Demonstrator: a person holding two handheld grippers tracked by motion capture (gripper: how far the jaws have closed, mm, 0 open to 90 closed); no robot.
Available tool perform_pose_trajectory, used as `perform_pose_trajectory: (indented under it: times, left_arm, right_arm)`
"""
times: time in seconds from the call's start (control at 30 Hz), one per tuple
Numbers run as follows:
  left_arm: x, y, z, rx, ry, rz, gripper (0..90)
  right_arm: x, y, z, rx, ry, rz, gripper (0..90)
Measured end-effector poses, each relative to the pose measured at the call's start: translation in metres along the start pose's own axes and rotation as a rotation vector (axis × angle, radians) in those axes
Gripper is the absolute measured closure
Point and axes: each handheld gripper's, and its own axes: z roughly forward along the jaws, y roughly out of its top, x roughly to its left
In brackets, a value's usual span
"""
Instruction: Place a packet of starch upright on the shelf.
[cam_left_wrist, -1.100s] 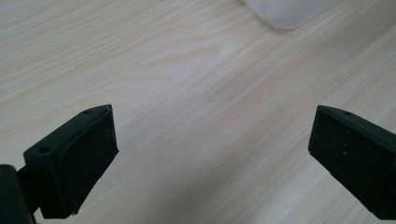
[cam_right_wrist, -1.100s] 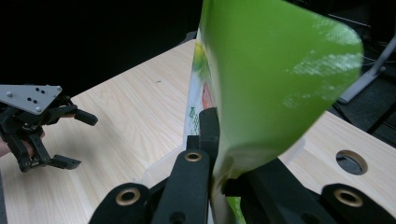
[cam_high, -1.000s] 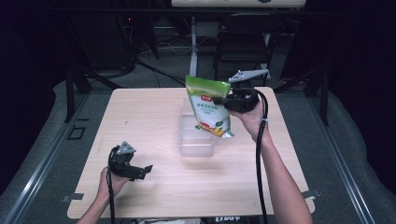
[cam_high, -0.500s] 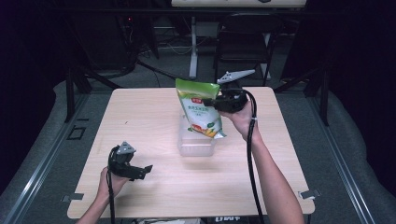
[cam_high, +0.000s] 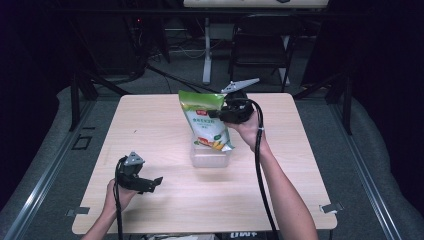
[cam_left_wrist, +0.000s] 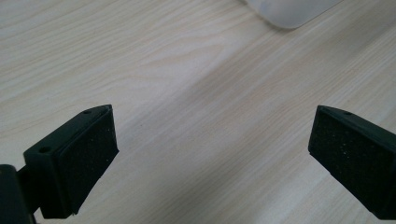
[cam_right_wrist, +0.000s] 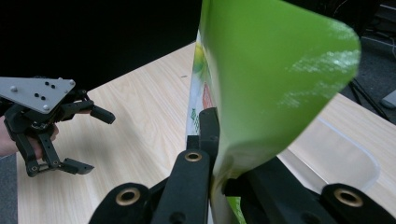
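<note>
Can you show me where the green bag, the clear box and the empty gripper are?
green bag (cam_high: 206, 117), high view, front panel.
clear box (cam_high: 209, 159), high view, near wall.
left hand-held gripper (cam_high: 150, 184), high view, between its open jaws.

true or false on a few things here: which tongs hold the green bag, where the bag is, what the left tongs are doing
1. The right tongs grip the green bag. True.
2. The bag lies flat on the table. False: it hangs lifted over the clear tub.
3. The left tongs are open and empty. True.
4. The left tongs rest inside the tub. False: they are apart from it, over bare table.
</note>
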Motion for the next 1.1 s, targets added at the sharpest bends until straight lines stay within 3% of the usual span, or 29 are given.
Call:
perform_pose_trajectory:
  times: [0.3, 0.8, 1.1]
  left_arm:
    - [0.000, 0.001, 0.001, -0.001, -0.006, 0.006, 1.1]
    - [-0.001, 0.001, 0.001, 0.000, -0.006, 0.005, 1.1]
    - [-0.001, 0.001, 0.000, 0.006, -0.009, 0.008, 1.1]
  right_arm:
    - [-0.001, -0.010, 0.021, 0.028, 0.025, -0.012, 90.0]
    - [-0.012, -0.035, 0.038, 0.051, 0.049, 0.006, 90.0]
    - [-0.018, -0.049, 0.042, 0.071, 0.014, 0.014, 88.2]
